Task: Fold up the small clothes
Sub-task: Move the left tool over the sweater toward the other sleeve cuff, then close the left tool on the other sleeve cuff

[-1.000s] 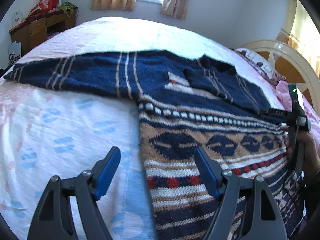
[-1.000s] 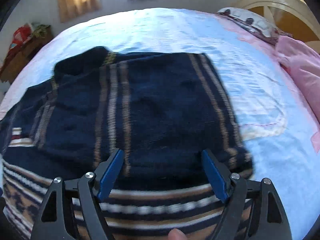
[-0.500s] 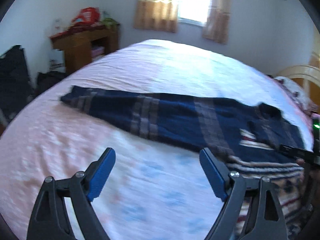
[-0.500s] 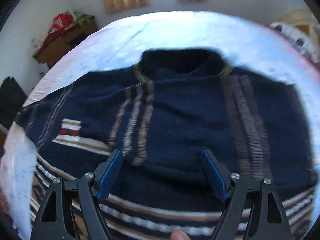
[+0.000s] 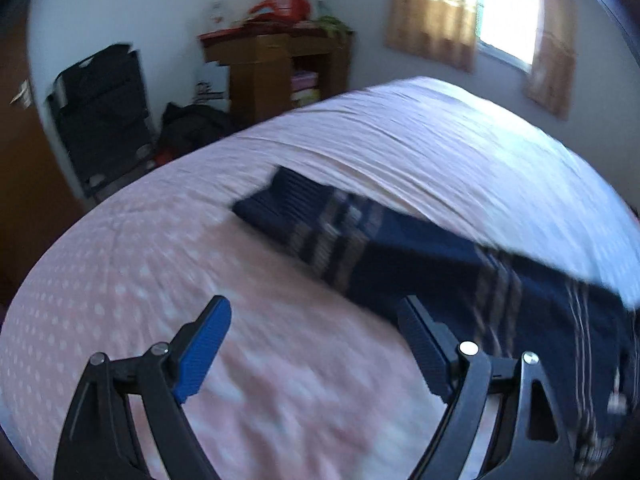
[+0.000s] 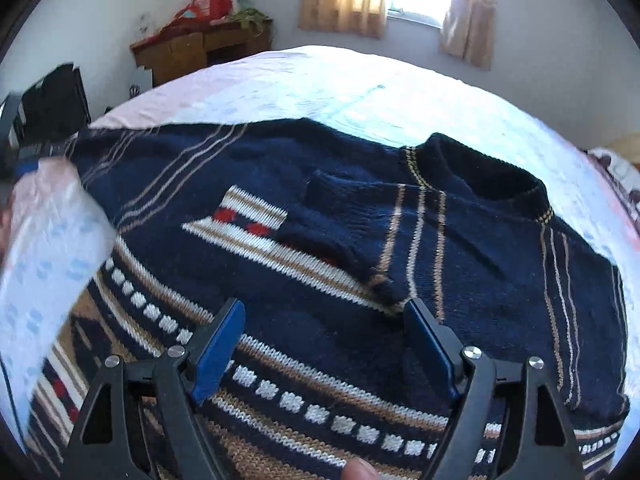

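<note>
Left gripper (image 5: 314,344) hangs over a pink dotted bedsheet (image 5: 140,264) with its blue-padded jaws spread wide and nothing between them. Beyond its right finger, a navy sweater sleeve (image 5: 344,232) with thin tan stripes stretches flat across the bed, cuff end pointing toward the far left corner of the room, where a wooden cabinet (image 5: 276,68) stands against the wall. This view is blurred.

Right gripper (image 6: 324,336) is also spread wide and grips nothing, poised above the body of the navy sweater (image 6: 320,280). The sweater lies flat on the bed, its dark collar (image 6: 480,172) toward the far right, and its patterned white, tan and red bands nearest the gripper. One sleeve is folded across the chest. A fingertip (image 6: 360,470) shows at the bottom edge.
</note>
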